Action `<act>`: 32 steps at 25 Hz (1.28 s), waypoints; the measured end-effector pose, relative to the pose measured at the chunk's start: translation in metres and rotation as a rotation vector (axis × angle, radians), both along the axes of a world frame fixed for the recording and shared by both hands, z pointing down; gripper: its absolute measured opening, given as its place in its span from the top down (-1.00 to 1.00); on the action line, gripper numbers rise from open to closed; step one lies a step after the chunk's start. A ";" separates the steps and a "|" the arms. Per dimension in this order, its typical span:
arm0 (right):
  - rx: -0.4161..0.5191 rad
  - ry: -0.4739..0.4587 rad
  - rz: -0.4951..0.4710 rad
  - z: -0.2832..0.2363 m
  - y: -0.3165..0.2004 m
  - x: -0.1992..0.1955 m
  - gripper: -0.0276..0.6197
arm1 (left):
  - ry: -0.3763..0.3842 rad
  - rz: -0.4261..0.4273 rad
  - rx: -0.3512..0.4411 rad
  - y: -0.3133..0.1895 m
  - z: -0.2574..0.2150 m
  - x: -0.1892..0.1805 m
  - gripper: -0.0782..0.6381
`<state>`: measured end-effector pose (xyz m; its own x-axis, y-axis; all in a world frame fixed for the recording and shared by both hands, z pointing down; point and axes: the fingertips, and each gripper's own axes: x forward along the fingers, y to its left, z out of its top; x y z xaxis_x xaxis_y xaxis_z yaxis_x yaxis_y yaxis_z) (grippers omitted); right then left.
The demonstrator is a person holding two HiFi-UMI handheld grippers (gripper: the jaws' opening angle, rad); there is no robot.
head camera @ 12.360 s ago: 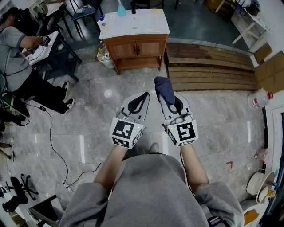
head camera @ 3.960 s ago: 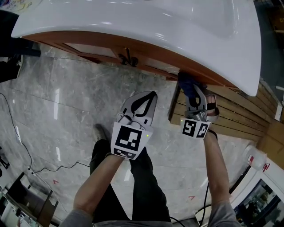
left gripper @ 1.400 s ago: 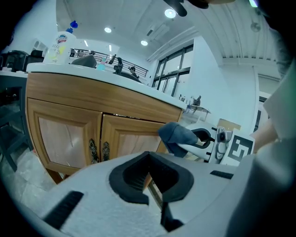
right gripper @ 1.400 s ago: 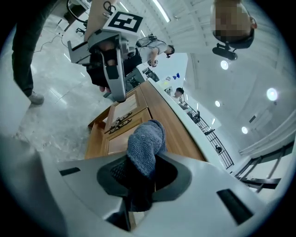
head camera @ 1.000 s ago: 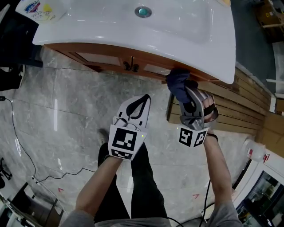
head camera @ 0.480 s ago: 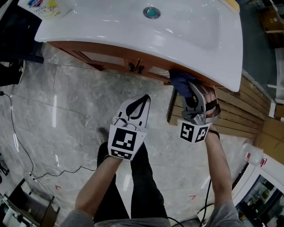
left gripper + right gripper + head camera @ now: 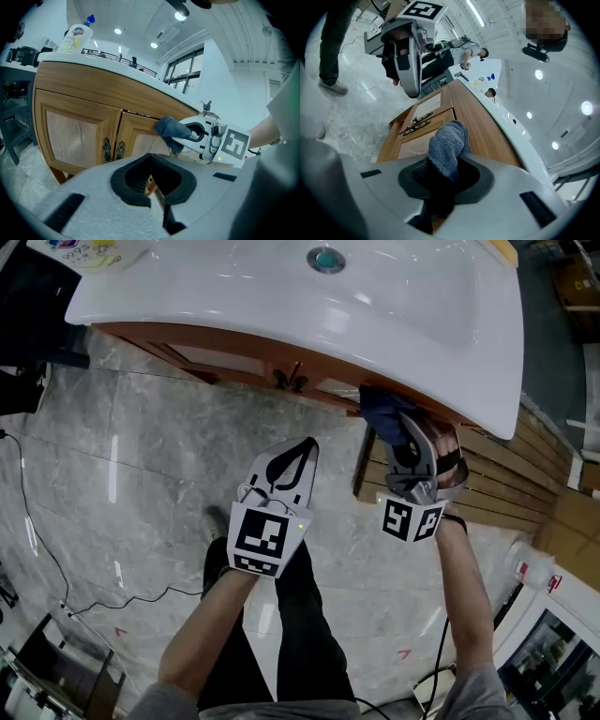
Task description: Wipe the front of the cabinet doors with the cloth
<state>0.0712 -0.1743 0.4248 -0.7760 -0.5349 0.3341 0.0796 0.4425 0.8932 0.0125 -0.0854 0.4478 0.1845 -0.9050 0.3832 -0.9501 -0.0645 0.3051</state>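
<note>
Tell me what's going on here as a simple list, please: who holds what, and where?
Scene: wooden cabinet under a white sink top, both doors closed
Right gripper: shut on a dark blue cloth
Cloth position: at the upper part of the right-hand door as faced, just below the sink top
Left gripper: shut, empty, held away from the cabinet
Extra: bottle standing on the sink top

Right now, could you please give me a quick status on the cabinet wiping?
Right gripper shut on cloth. Left gripper shut, empty, off the cabinet. Cloth up by cabinet door top edge, contact unclear. Door fronts unobstructed.
</note>
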 end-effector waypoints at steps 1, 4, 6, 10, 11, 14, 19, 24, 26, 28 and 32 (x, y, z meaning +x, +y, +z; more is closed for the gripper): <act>-0.004 0.006 -0.002 0.003 0.000 -0.001 0.68 | 0.002 -0.001 -0.001 0.000 0.001 0.000 0.76; -0.015 0.032 -0.019 0.015 0.001 -0.002 0.68 | 0.005 -0.005 -0.008 0.000 0.006 -0.001 0.76; -0.021 0.051 -0.031 0.024 0.001 -0.003 0.68 | 0.010 -0.013 -0.008 0.000 0.008 -0.004 0.76; -0.026 0.080 -0.023 0.039 -0.004 -0.003 0.68 | 0.009 -0.026 -0.007 -0.002 0.010 -0.010 0.76; -0.028 0.087 -0.013 0.044 -0.005 -0.003 0.68 | 0.008 -0.029 -0.008 -0.002 0.011 -0.011 0.76; -0.038 0.096 0.020 0.055 -0.008 -0.001 0.68 | 0.007 -0.035 -0.013 -0.002 0.016 -0.015 0.76; -0.044 0.107 0.025 0.067 -0.009 -0.004 0.68 | 0.004 -0.049 -0.027 -0.001 0.023 -0.021 0.76; -0.062 0.112 0.033 0.077 -0.009 -0.006 0.68 | 0.004 -0.048 -0.029 -0.002 0.027 -0.019 0.76; -0.068 0.124 0.032 0.082 -0.009 -0.006 0.68 | 0.005 -0.048 -0.030 -0.002 0.028 -0.017 0.76; -0.073 0.132 0.036 0.087 -0.009 -0.006 0.68 | 0.006 -0.049 -0.029 -0.003 0.028 -0.017 0.76; -0.093 0.151 0.056 0.102 -0.010 -0.005 0.68 | 0.005 -0.050 -0.034 -0.002 0.033 -0.017 0.76</act>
<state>0.0661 -0.1839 0.5264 -0.6835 -0.5370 0.4944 0.1827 0.5299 0.8281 -0.0042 -0.0877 0.4806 0.1418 -0.8998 0.4127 -0.9502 -0.0068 0.3115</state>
